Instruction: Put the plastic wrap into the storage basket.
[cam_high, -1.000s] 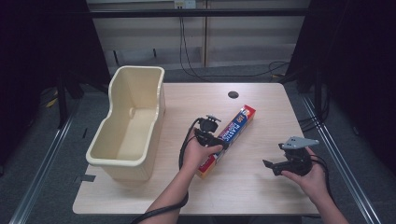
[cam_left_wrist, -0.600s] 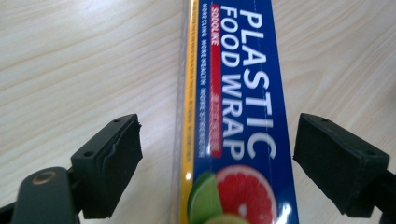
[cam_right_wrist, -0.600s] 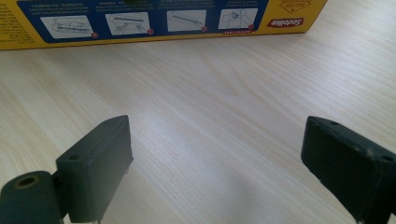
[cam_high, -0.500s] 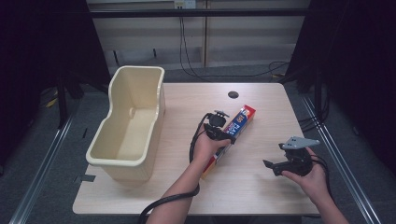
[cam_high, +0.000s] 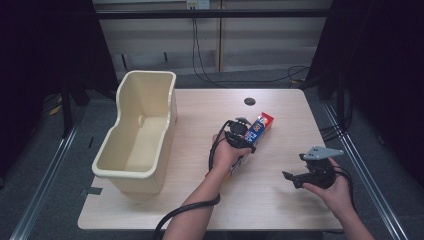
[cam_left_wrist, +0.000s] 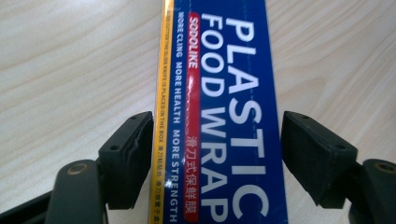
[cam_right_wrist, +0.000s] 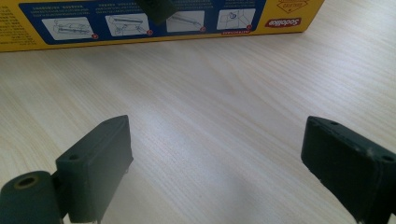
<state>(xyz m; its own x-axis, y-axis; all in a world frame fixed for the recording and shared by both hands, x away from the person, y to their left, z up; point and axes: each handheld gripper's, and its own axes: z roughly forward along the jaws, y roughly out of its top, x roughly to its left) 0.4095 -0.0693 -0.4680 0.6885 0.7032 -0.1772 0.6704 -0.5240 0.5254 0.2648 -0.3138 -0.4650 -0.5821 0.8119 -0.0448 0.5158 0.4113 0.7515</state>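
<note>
From the high view, the long blue, red and yellow cardboard box of plastic food wrap (cam_high: 254, 134) lies aslant on the pale wooden worktop (cam_high: 280, 107), a little right of its middle, one end pointing toward the far right corner. The left gripper (cam_high: 243, 133) sits over the box's middle, while the right gripper (cam_high: 290, 177) hovers near the right edge, well apart from the box. A tall cream plastic tub (cam_high: 135, 132) stands along the left edge, and what shows of its inside is empty. A small dark round hole (cam_high: 249, 101) marks the worktop near the far edge. In the left gripper view, the box (cam_left_wrist: 219, 112) runs lengthwise between the two black jaws, which have just been closing on it: the left pad (cam_left_wrist: 128, 156) meets the yellow side, while a thin gap seems to remain at the right pad, so I judge the grip not yet firm. In the right gripper view, the right tongs (cam_right_wrist: 215, 163) stand wide apart over bare wood, holding nothing, with the box's yellow instruction side (cam_right_wrist: 154, 21) across the top. The risk from here, as I judge it, is that the jaws squeeze off centre or crush the thin cardboard; a long box gripped away from its balance point could tilt, swivel or slip out when lifted, and might catch the tub's rim on the way across.
</note>
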